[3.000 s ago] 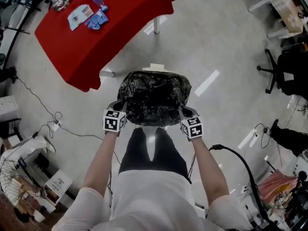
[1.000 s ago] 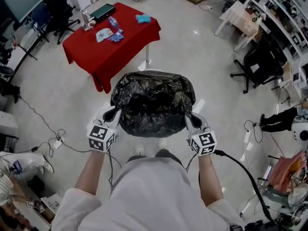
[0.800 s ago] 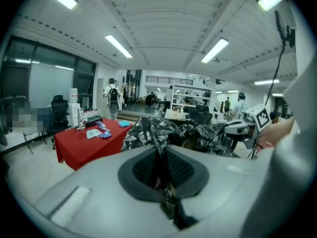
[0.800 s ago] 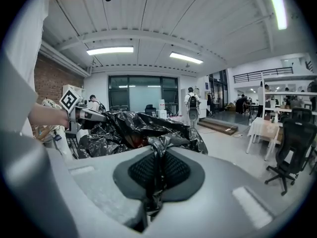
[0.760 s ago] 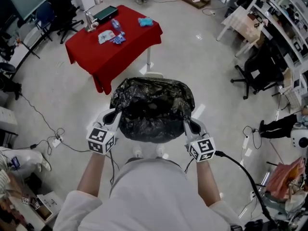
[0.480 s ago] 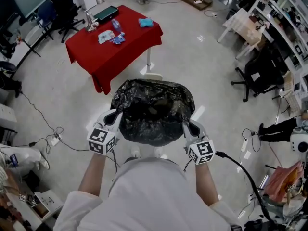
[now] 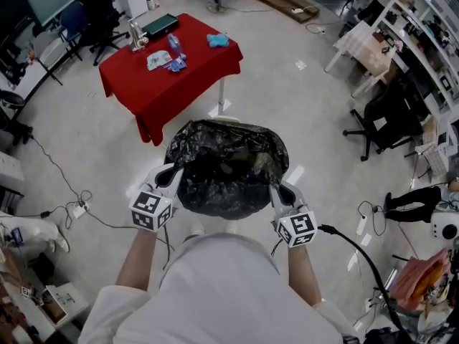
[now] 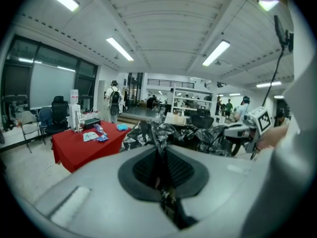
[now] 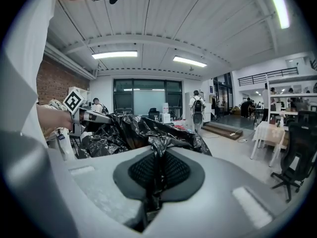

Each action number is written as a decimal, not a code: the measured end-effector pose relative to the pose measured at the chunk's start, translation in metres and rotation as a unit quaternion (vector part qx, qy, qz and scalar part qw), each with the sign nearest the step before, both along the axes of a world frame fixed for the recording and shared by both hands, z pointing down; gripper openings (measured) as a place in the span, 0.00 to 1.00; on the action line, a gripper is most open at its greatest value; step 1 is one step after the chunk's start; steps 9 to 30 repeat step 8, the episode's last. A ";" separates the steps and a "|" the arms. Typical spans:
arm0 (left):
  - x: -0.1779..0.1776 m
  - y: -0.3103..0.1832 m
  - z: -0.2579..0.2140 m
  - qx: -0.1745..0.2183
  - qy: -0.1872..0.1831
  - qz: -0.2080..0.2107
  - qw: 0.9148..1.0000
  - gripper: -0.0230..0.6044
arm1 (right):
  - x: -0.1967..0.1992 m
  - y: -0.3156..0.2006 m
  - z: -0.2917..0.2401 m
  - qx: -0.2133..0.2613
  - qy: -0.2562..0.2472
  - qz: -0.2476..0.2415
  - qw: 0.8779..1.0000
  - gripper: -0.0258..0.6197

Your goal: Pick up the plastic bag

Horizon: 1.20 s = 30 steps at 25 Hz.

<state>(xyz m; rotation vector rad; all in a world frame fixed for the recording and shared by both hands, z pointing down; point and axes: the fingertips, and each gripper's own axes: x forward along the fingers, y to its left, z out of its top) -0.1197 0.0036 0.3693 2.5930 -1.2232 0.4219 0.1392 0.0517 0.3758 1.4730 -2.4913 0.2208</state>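
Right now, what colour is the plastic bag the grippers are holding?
Black and glossy; the plastic bag shows best in the head view.

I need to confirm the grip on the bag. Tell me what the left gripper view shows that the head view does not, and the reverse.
Only the left gripper view: the left gripper shut on a fold of the plastic bag, and the ceiling lights. Only the head view: the bag's full spread and the left gripper's marker cube. Both: the bag stretched across to the right gripper, and the red table.
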 end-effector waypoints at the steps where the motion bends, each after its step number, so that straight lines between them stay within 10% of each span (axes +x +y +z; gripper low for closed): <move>1: 0.002 -0.001 0.000 0.001 0.001 0.000 1.000 0.05 | 0.001 -0.002 -0.001 0.003 0.001 -0.001 1.000 0.04; 30: 0.013 -0.015 -0.007 0.007 0.006 0.008 1.000 0.05 | 0.005 -0.022 -0.011 0.015 0.016 -0.008 1.000 0.04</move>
